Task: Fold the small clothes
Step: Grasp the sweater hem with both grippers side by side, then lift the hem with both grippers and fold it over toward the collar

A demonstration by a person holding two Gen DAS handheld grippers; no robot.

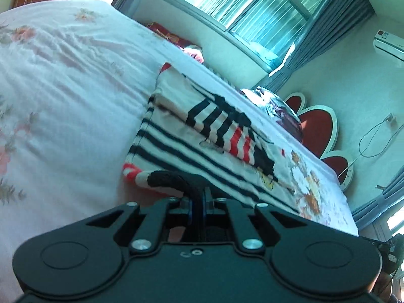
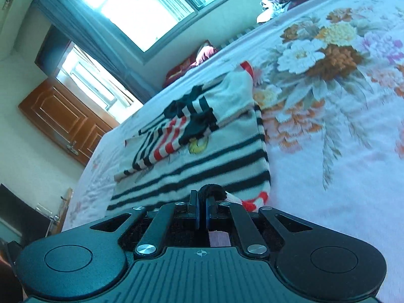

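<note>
left gripper (image 1: 202,197) pinching the near hem of the striped sweater (image 1: 202,136) | right gripper (image 2: 202,202) pinching the same near hem | sweater flat on the floral bedspread (image 2: 328,151), sleeves folded across its front

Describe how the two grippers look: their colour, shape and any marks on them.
Both are black. The left gripper has a smooth body with two round discs, angled link bars, silver screws and blue finger pads. The right gripper has the same discs, bars, screws and blue pads, but its body is ribbed and carries a small white crosshair mark. No cables or sleeves show.
</note>
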